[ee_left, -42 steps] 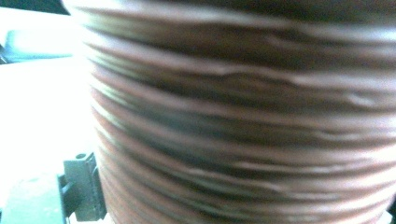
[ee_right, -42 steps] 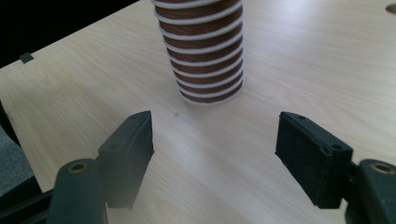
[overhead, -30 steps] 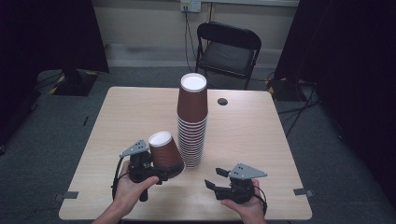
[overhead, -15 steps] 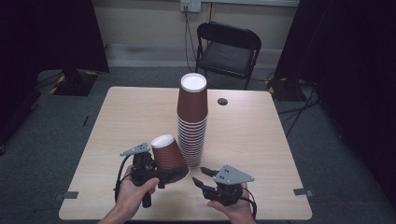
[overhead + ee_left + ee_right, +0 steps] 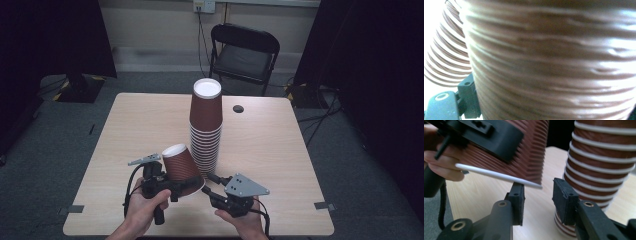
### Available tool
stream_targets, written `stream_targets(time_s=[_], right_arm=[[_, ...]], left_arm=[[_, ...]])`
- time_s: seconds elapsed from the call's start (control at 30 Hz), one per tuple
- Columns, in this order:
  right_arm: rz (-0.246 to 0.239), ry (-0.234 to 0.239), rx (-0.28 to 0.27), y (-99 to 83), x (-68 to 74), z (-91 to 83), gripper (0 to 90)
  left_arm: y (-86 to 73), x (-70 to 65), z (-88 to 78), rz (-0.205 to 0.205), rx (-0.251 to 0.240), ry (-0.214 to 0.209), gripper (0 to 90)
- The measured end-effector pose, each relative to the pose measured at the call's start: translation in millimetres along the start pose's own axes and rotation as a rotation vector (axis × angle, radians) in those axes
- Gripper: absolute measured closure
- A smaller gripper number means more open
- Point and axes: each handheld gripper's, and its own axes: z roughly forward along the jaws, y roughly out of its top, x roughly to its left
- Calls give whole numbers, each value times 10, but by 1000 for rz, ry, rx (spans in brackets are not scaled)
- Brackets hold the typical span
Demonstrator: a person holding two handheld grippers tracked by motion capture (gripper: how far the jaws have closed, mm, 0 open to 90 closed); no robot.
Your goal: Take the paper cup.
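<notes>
A brown ribbed paper cup (image 5: 181, 166) hangs upside down and tilted over the table's front, with my left gripper (image 5: 186, 186) shut on its wall. This cup (image 5: 549, 62) is close up in the left gripper view. One black jaw of the left gripper presses its side (image 5: 491, 137). My right gripper (image 5: 209, 185) points up-left at the cup's white rim (image 5: 499, 176). Its jaws have just been closing. The rim's corner sits at the top of the gap between the pads (image 5: 517, 195), untouched. A tall stack of matching cups (image 5: 205, 125) stands just behind.
The pale wooden table (image 5: 135, 125) has a small black round spot (image 5: 238, 108) near its far right. A black folding chair (image 5: 245, 52) stands beyond the far edge. The stack (image 5: 599, 170) is close to the right gripper's right jaw.
My right gripper has moved left and a little up, towards the held cup, and its jaws have narrowed. The left gripper and its cup have barely shifted.
</notes>
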Motion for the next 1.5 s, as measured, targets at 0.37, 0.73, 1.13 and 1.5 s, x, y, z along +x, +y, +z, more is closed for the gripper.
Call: stream_targets(time_s=[0.37,0.73,1.13,1.5], right_arm=[[-65,-28,-78,66,46,52,686],[-84,-48,-186,75,58,164,680],[-83,-113,-231,51,101,196,755],[-89,-126,-242,78,60,147,841]], left_arm=[[37,-39,21,-74,5,-58,115],[29,-97,51,-91,21,-98,117],[-11,-153,109,-61,15,-131,107],[42,-85,91,-23,-1,-168,62]])
